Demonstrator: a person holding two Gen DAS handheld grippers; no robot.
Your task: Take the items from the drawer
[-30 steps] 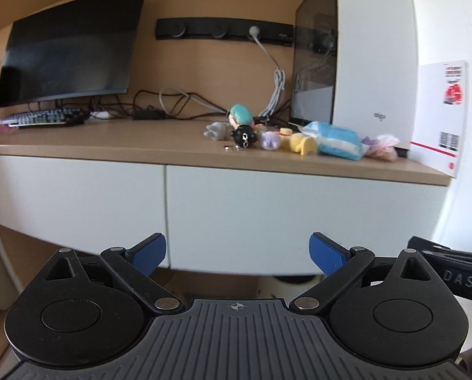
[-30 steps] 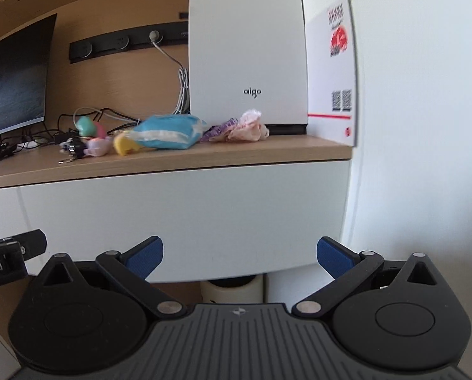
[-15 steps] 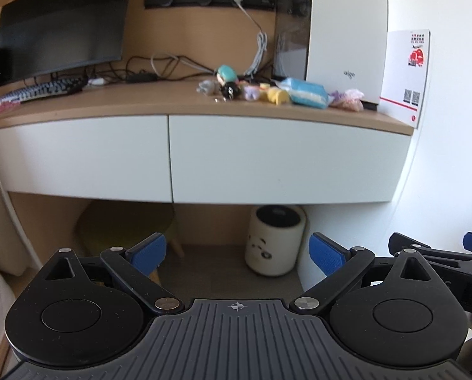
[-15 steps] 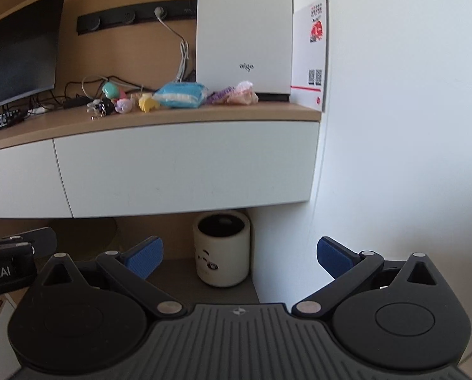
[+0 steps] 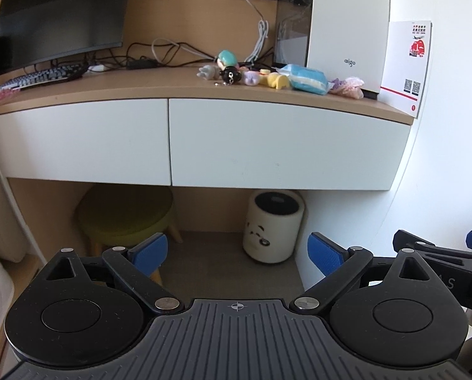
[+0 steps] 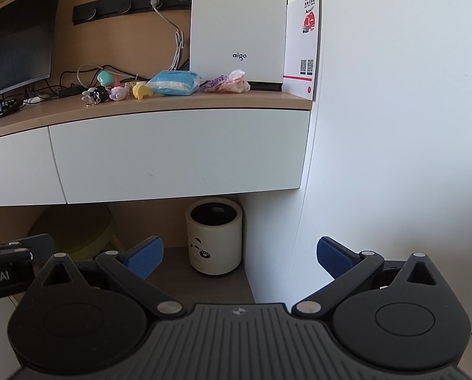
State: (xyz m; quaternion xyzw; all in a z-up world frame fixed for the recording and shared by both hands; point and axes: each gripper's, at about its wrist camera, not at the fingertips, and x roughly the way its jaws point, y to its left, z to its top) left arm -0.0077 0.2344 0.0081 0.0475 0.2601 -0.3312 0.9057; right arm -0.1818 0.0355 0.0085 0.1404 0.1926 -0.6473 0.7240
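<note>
Wrist views: both tongs (image 5: 237,250) (image 6: 239,253) wide apart, empty.

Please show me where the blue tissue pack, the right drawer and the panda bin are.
blue tissue pack (image 5: 308,78): left wrist view, middle of the wrapper.
right drawer (image 5: 283,145): left wrist view, middle of the white front.
panda bin (image 6: 213,240): right wrist view, front wall.

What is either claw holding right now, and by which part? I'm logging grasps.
Nothing is held. The left claw and right claw are both open and empty, back from the closed drawer.
</note>
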